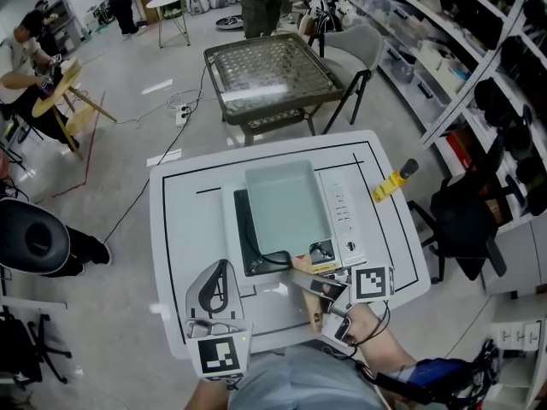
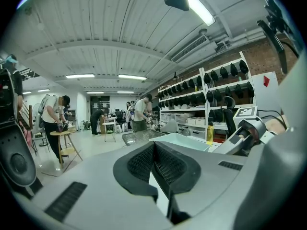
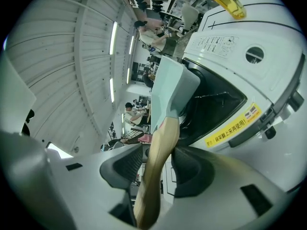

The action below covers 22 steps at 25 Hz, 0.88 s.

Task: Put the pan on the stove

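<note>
at the white bench's [image 1: 184, 220] near edge, the left gripper [image 1: 224, 267] sits with jaws together, empty. right gripper's [image 1: 325, 287] jaws stand apart around the wooden handle [image 3: 160, 147] of the pale teal, square pan [image 1: 286, 207], sitting on the stove [image 1: 342, 212]; open bench lies left and far.

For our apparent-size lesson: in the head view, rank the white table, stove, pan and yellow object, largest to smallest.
1. white table
2. stove
3. pan
4. yellow object
Similar distance from camera, so ranking holds.

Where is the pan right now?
Head view: the pan lies on the stove at the middle of the white table. Its wooden handle points back toward the person and sits between the right gripper's jaws.
</note>
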Motion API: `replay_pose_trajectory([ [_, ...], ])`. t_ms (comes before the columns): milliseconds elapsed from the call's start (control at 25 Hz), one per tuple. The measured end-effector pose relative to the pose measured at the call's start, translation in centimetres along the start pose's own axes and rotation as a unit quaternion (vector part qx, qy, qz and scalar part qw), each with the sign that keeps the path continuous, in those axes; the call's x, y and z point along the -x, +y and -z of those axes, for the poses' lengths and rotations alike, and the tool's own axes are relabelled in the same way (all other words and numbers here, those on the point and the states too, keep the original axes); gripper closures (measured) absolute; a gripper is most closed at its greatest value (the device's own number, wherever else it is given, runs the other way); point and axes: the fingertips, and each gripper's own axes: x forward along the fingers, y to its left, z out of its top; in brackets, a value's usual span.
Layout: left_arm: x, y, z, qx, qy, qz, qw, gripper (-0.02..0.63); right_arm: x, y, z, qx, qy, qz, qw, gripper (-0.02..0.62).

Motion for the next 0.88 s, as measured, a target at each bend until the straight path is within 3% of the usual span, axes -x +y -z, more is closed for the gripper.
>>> replay_pose_trajectory([
  [80, -0.1, -0.2, -0.1, -0.002, 0.001, 0.002, 1.0, 0.588, 0.0, 0.4, 0.0, 0.005, 0.0, -0.01, 1.0, 0.4],
  [320, -0.6, -1.3, -0.4, -0.011, 0.003, 0.024, 0.9996, 0.588, 1.2, 0.3, -0.6, 0.008, -0.027, -0.022, 0.999, 0.387],
  [640, -1.0, -5.2, -1.7, -0.025, -0.008, 0.08, 0.9964, 0.588, 6.8, -0.7, -1.9, 0.026, -0.113, -0.011, 0.993, 0.383],
  [760, -1.2, -6.9, -2.9, -0.028, -0.02, 0.112, 0.9931, 0.588, 9.5, -0.9, -2.5, 0.042, -0.157, 0.029, 0.986, 0.383],
  [880, -1.1, -8.1, -4.5, -0.029, -0.036, 0.143, 0.9887, 0.588, 12.9, -0.8, -3.3, 0.095, -0.223, 0.111, 0.964, 0.385],
])
